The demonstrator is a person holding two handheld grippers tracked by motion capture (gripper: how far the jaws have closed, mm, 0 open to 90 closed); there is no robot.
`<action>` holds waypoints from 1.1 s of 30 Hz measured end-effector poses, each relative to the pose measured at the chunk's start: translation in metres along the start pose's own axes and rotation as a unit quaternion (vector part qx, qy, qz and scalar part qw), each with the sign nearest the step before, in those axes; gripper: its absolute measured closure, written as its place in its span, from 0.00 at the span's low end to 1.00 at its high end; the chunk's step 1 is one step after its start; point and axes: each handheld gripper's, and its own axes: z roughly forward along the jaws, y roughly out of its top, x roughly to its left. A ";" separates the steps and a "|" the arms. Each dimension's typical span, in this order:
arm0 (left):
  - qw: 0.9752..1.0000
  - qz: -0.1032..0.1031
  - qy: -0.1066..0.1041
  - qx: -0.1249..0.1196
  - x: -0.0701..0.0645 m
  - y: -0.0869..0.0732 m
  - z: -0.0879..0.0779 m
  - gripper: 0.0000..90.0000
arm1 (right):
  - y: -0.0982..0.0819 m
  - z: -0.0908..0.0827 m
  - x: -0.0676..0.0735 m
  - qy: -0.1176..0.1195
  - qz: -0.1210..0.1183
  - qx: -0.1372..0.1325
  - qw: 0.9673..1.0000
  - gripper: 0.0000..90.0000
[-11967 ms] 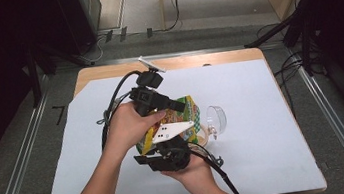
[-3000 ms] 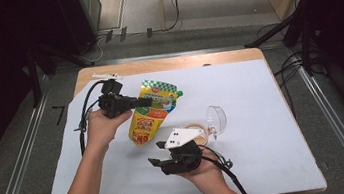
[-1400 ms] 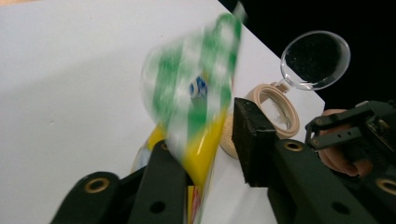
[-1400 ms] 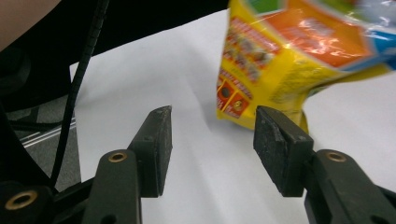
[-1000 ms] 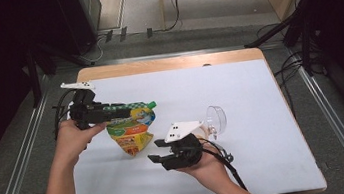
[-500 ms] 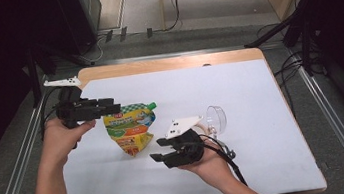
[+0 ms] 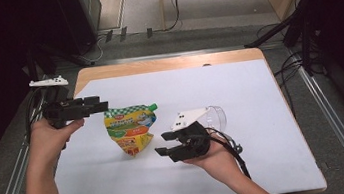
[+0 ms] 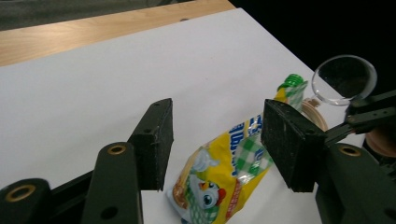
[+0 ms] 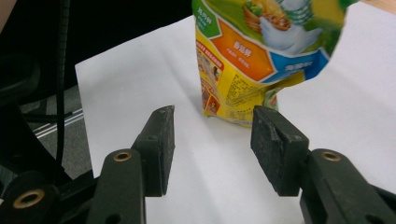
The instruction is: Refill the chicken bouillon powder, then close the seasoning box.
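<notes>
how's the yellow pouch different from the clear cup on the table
The pouch is flat, soft and printed in yellow, green and orange; the cup is clear, plain and round. The pouch lies flat with its green cap toward the cup; the cup lies tipped on its side. The pouch sits between the two grippers, while the cup lies just behind the right gripper. Both rest on the white sheet, and neither is held.

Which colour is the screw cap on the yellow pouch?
Green; the cap of the yellow spouted pouch shows best in the left gripper view.
</notes>
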 end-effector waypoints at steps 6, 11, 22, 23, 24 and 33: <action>1.000 -0.020 0.013 0.003 0.010 -0.006 0.004 0.45 | 0.004 -0.011 -0.004 -0.006 0.001 -0.006 1.000 0.56; 0.999 -0.031 0.026 0.009 0.018 -0.011 0.008 0.43 | 0.008 -0.020 -0.008 -0.009 0.002 -0.003 1.000 0.57; 0.999 -0.025 0.037 0.013 0.027 -0.017 0.017 0.43 | 0.016 -0.040 -0.015 -0.015 0.005 -0.008 1.000 0.58; 0.999 -0.021 0.035 0.012 0.028 -0.018 0.018 0.43 | 0.017 -0.042 -0.016 -0.015 0.007 -0.008 1.000 0.58; 0.999 -0.021 0.035 0.012 0.028 -0.018 0.018 0.43 | 0.017 -0.044 -0.018 -0.017 0.006 -0.011 1.000 0.59; 0.998 -0.032 0.038 0.024 0.033 -0.024 0.031 0.44 | 0.021 -0.065 -0.030 -0.031 0.016 -0.018 0.999 0.66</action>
